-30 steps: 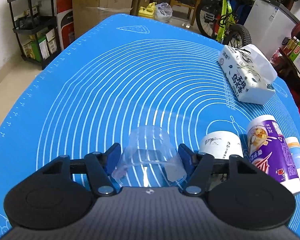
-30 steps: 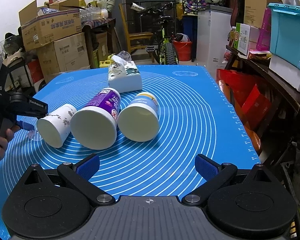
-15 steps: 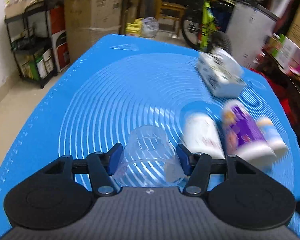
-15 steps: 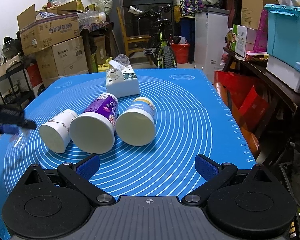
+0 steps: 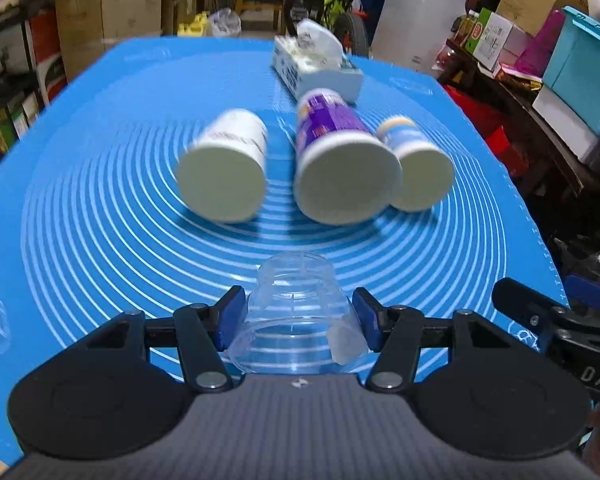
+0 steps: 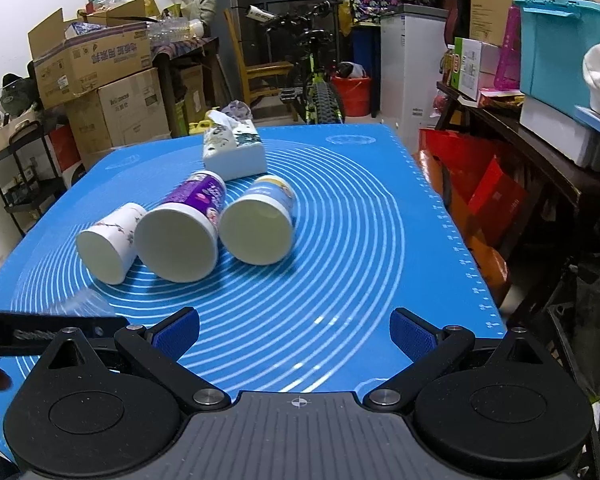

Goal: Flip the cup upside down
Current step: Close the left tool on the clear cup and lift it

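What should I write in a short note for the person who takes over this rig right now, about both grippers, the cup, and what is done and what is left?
Left gripper: shut on the clear plastic cup, held above the blue mat, wide rim toward the camera.
Right gripper: open, holding nothing, over the mat's near edge.
Three paper cups lie on their sides mid-mat: white cup, purple cup, blue cup. Tissue pack behind them.
Done: cup grasped.
Left: turn it rim-down, set it on the mat, release.

Even indoor light falls from overhead, leaving soft shadows under the lying cups [image 6: 176, 244] on the worktop [image 6: 360, 216]. The left wrist view smears with motion blur toward the far edge; the right view is sharper. Fisheye bends both edges.
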The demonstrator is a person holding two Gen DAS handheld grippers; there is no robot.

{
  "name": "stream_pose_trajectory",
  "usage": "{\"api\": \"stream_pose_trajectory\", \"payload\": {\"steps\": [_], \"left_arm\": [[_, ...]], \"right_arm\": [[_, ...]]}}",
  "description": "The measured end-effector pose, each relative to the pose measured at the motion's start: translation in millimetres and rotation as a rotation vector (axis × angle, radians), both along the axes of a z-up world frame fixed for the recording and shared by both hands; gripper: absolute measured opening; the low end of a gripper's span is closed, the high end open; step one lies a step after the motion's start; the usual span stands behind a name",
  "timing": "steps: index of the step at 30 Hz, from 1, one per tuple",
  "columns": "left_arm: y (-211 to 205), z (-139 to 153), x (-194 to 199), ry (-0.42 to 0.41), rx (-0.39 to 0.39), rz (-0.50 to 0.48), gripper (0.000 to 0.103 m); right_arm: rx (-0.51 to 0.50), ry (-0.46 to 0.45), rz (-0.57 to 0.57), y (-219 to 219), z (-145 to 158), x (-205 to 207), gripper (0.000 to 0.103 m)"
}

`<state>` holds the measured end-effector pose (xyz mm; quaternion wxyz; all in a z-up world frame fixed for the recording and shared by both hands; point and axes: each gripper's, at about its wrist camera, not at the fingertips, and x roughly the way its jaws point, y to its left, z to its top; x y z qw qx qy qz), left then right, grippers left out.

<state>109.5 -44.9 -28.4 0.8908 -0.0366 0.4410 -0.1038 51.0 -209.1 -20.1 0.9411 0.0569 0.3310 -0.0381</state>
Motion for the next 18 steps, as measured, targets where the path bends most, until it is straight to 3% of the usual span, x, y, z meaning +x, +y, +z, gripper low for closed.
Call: {"api": "stream_pose_trajectory", "payload": {"steps": [10,18], "left_arm": [[-16,-14,-16,0.016,0.03,-0.021,0.063],[-18,-18,-17,0.052,0.045,-0.03,0.08]], "right_arm": [[0.015,0.02,-0.027,-16,-8,-5,0.101],[0.024,0.022,-0.017,-16,-9,-5,0.101]]}}
